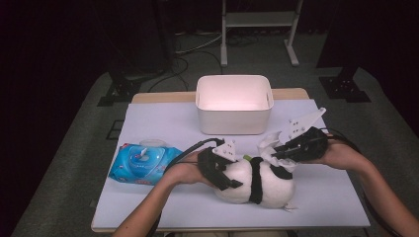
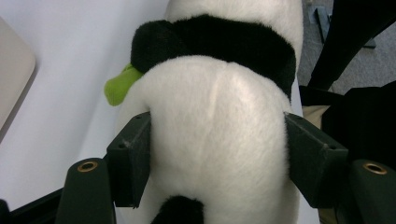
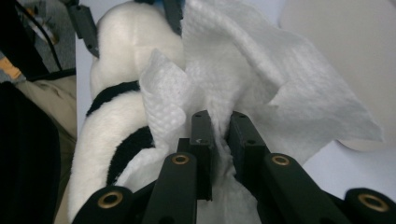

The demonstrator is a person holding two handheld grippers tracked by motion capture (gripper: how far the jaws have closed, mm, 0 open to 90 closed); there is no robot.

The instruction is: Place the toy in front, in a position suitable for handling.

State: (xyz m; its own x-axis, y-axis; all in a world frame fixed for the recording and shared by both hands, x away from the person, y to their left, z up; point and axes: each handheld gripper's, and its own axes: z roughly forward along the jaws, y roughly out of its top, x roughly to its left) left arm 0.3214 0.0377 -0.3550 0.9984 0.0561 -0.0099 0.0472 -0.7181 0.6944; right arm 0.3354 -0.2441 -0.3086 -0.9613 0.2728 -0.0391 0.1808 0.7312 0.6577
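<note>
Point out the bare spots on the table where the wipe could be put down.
Free: the white mat left of the bin, behind the wipes pack; the right strip beyond the right hand-held gripper; the near edge in front of the panda. Crowded: the centre, where the left hand-held gripper clamps the panda and the wipe hangs.

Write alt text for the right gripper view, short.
The right tool pinches a crumpled white wipe between its two black jaws, held against a black-and-white plush panda lying on the white table. Part of a pale bin sits at the upper right.
</note>
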